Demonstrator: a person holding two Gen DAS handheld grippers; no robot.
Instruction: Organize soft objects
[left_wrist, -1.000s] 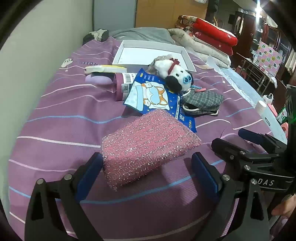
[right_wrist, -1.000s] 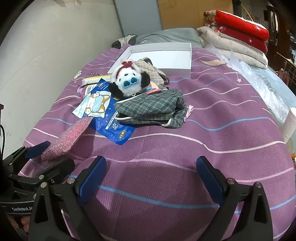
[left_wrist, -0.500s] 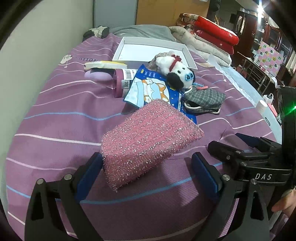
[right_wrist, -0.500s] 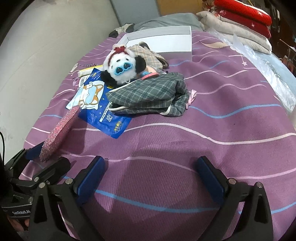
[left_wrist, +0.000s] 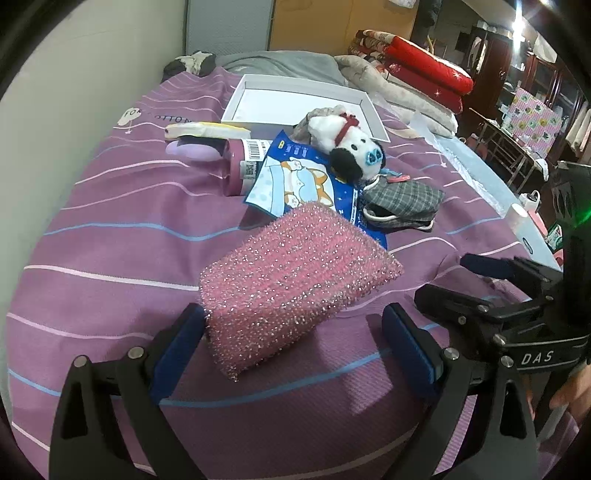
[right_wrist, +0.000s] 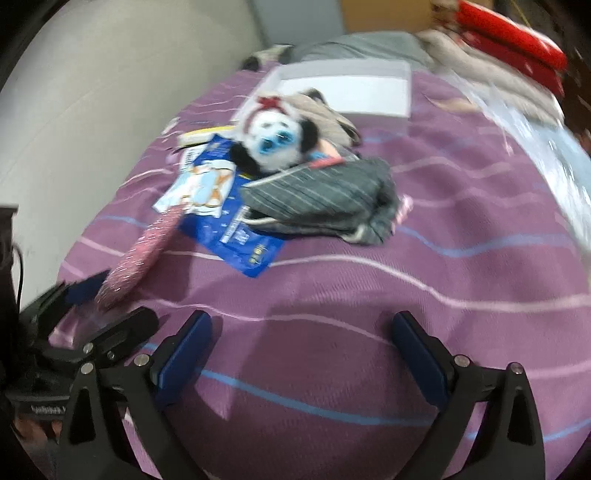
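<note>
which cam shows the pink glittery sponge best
The left wrist view: the pink sponge fills the centre, sharp, its broad sparkly top face showing between the open left gripper fingers. The right wrist view is motion-blurred and shows it only edge-on, as a thin pink strip at far left.

Sparkly pink knitted scrubber pad (left_wrist: 295, 280) sits tilted, near end raised off the purple striped bed. Behind it a black-and-white plush panda with a red bow (left_wrist: 351, 147) lies beside a folded grey plaid cloth (left_wrist: 402, 201).
</note>
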